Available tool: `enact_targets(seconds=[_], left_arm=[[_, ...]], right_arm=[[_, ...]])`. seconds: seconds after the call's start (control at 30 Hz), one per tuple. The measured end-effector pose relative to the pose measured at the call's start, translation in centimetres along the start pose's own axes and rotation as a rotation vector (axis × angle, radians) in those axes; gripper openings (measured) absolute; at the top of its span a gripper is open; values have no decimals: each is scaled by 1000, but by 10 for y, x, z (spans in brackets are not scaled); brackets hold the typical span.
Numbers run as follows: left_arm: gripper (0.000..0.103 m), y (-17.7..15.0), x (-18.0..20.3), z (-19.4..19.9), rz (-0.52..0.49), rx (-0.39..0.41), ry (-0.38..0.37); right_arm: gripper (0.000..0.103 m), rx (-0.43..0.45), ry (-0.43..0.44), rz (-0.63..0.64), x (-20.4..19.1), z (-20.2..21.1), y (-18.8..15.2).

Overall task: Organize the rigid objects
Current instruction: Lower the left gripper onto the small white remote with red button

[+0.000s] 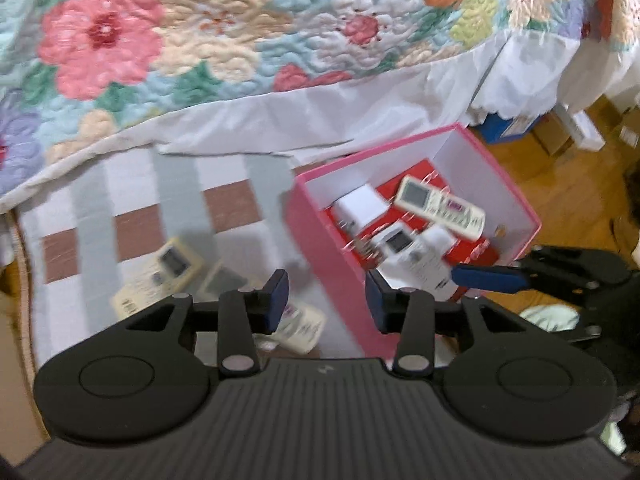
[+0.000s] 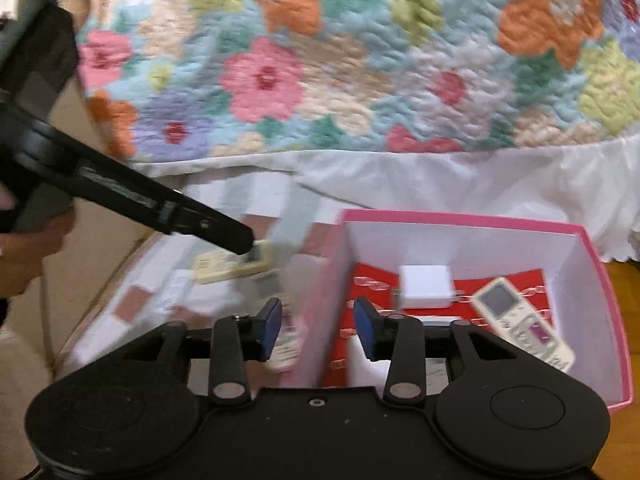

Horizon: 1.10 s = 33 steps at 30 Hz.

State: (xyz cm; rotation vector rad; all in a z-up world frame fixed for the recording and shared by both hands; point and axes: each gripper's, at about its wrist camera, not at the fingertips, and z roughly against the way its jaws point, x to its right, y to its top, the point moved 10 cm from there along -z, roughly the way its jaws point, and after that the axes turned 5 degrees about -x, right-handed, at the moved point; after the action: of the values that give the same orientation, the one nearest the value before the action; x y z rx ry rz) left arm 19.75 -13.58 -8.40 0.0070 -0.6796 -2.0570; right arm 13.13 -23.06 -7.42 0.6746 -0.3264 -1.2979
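Observation:
My left gripper (image 1: 326, 300) is open and holds nothing; it hangs over the near left wall of the pink box (image 1: 320, 240). In the box, on a red floor, lie a white charger (image 1: 360, 206), a cream remote (image 1: 440, 208) and a second white remote (image 1: 408, 256). A yellowed remote (image 1: 160, 276) and a white one (image 1: 300, 324) lie on the checked cloth to the left. My right gripper (image 2: 319, 328) is open and empty above the box's left wall (image 2: 332, 280), with the charger (image 2: 424, 288) and cream remote (image 2: 520, 324) beyond. The left gripper (image 2: 246, 242) reaches over the yellowed remote (image 2: 228, 268).
A floral quilt (image 1: 200, 40) with a white skirt (image 1: 320, 112) hangs behind the box. The checked cloth (image 1: 132, 220) covers the floor to the left. Wooden floor (image 1: 568, 184), a blue box (image 1: 504, 128) and cardboard boxes (image 1: 556, 136) lie to the right.

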Motion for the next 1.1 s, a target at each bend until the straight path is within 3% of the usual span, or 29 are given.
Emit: enact_targets(seconds=[0.17, 0.3, 0.4, 0.5, 0.57, 0.67, 0.8, 1.1], left_arm=[[54, -24, -41, 23, 20, -2, 43], [55, -44, -87, 27, 86, 26, 92], [55, -63, -123, 12, 206, 10, 76], [55, -82, -157, -6, 285, -22, 118], [55, -91, -176, -18, 335, -27, 128], [55, -101, -202, -34, 392, -24, 164], [55, -109, -221, -53, 405, -28, 192], [57, -118, -245, -88, 498, -21, 187]], right_arm=[[50, -32, 147, 50, -55, 1, 2], [55, -62, 205, 129, -91, -19, -1], [55, -96, 175, 210, -109, -47, -11], [58, -119, 146, 237, -122, -77, -19], [74, -94, 144, 209, -127, -91, -18], [79, -46, 146, 249, -138, -111, -20], [79, -71, 133, 335, -151, -152, -31], [79, -120, 99, 285, -148, -226, -44]])
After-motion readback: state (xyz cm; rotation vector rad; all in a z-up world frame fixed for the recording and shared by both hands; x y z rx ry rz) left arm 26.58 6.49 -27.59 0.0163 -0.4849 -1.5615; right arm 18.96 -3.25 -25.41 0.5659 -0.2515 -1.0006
